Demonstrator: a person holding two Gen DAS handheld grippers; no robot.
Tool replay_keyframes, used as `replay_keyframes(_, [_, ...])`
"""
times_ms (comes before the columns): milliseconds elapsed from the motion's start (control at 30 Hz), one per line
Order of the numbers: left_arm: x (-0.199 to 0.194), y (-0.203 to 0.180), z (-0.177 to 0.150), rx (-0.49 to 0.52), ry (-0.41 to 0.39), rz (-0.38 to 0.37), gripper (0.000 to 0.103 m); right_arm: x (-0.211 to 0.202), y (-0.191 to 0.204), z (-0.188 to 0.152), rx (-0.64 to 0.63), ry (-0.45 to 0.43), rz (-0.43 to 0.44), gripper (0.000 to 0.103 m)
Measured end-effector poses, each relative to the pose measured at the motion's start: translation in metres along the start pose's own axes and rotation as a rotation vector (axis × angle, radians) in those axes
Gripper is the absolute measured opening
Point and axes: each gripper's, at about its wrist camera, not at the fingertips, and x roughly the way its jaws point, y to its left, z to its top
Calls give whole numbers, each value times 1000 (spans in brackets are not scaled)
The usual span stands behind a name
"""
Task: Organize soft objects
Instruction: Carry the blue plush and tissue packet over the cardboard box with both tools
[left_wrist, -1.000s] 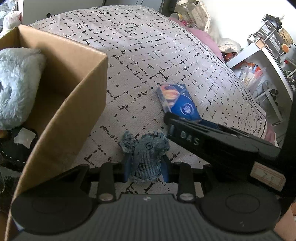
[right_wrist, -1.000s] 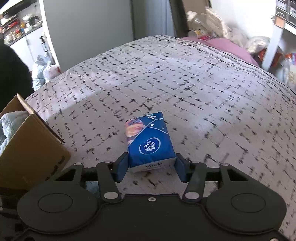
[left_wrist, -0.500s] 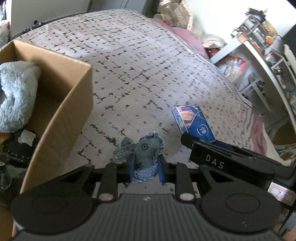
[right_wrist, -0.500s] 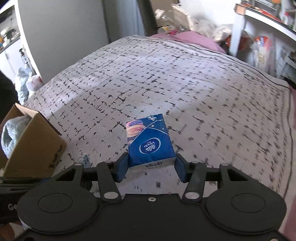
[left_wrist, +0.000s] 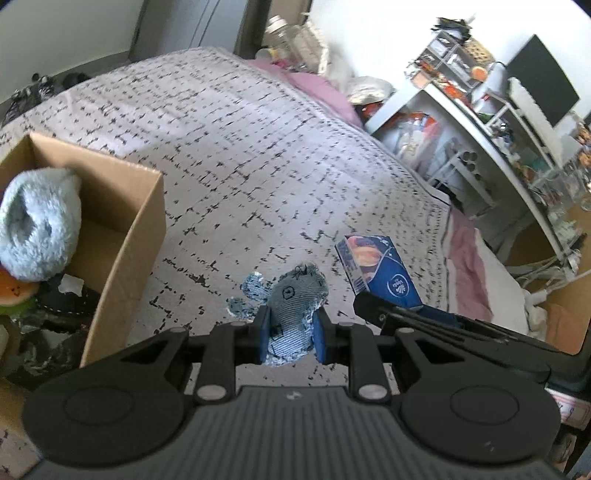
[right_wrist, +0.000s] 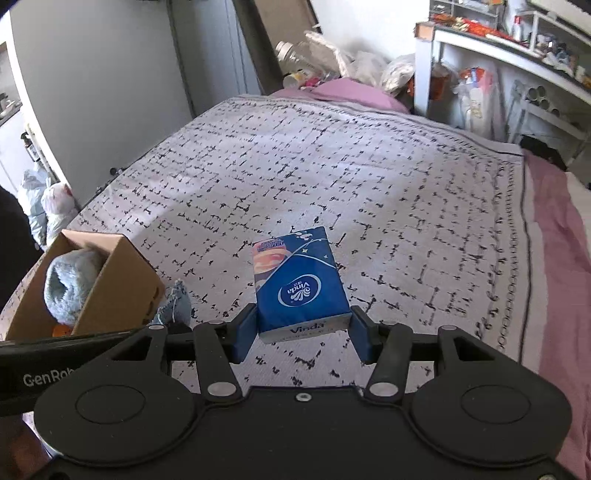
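Observation:
My left gripper (left_wrist: 290, 334) is shut on a small denim plush toy (left_wrist: 291, 306) and holds it above the bedspread, right of the cardboard box (left_wrist: 125, 236). My right gripper (right_wrist: 301, 338) is shut on a blue Vinda tissue pack (right_wrist: 299, 284), lifted above the bed; the pack also shows in the left wrist view (left_wrist: 380, 273). The box holds a fluffy light-blue plush (left_wrist: 37, 229) and an orange plush (left_wrist: 14, 291). In the right wrist view the box (right_wrist: 110, 284) sits at the left with the denim toy (right_wrist: 177, 302) beside it.
The bed has a white bedspread with black dashes (right_wrist: 351, 177) and a pink sheet along its right edge (right_wrist: 561, 266). A white shelf unit full of clutter (left_wrist: 498, 122) stands to the right. Bags and bottles (right_wrist: 332, 62) crowd the far end of the bed.
Both grippers have risen from the bed, each carrying its object. The left gripper closed tighter on the denim toy and lifted it. The box now looks farther below and to the left.

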Motion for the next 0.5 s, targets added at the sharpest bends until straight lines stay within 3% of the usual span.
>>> replay_keyframes(500, [-65,15,-3,15,-79,-67,23,-55,36,-6,4,-48,-17,51])
